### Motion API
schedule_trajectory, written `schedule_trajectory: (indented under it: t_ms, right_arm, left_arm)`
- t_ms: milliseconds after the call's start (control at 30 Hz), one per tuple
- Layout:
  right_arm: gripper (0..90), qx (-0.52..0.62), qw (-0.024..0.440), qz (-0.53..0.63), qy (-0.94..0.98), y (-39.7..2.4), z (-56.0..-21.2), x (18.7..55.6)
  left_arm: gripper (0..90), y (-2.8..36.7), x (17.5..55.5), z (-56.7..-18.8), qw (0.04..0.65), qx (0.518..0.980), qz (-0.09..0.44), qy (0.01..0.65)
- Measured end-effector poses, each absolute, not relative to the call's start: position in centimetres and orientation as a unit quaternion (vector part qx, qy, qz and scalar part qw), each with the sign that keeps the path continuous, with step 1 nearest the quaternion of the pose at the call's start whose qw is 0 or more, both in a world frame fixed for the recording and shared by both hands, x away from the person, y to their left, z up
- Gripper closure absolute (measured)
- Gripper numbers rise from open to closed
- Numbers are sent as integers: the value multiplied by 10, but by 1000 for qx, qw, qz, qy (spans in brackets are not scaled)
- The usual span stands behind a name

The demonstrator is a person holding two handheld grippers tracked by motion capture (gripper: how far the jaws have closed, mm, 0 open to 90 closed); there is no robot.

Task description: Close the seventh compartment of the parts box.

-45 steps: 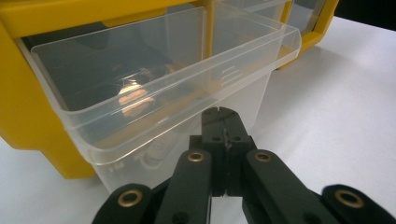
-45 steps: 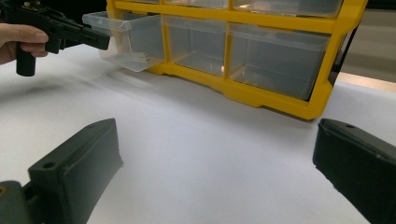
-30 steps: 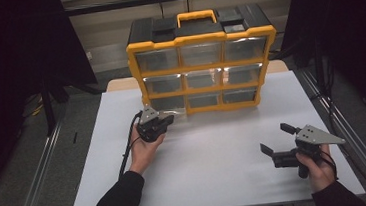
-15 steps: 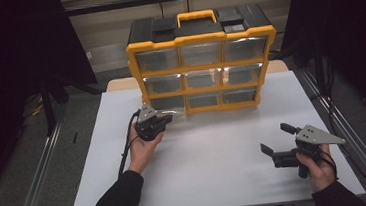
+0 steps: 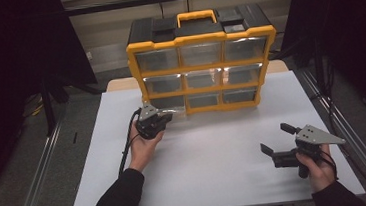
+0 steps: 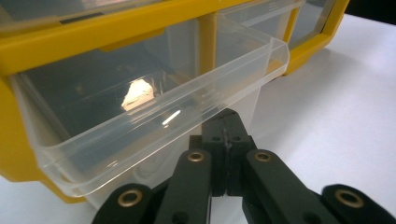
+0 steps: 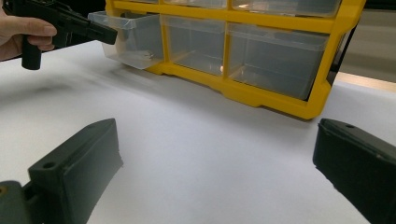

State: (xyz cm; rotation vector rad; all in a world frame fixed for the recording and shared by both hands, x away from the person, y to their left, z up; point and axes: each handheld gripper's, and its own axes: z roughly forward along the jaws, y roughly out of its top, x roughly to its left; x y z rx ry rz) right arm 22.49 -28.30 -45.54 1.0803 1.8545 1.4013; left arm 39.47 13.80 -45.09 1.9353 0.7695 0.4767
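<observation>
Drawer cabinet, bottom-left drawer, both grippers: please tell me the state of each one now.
Drawer cabinet: upright on the table.
Bottom-left drawer: pulled partly out; something small lies inside.
Other drawers: pushed in.
Left gripper: jaws shut, tips at the drawer's front lip.
Right gripper: jaws open, nothing between them.

A lab recording booth: black curtains (image 5: 12, 72), aluminium frame rails (image 5: 41, 170), a white table (image 5: 218, 180).

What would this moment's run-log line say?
left claw: shut at bottom-left drawer lip | drawer: part-way out | right claw: open, idle above table
</observation>
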Motion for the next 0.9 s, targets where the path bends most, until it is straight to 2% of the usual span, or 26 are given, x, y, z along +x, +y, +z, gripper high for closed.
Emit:
schedule_trajectory:
  t_ms: [900]
  right_arm:
    - [5,404,284,524,694,-283,-455,225]
  left_arm:
    - [900,139,403,-451,481,788,205,325]
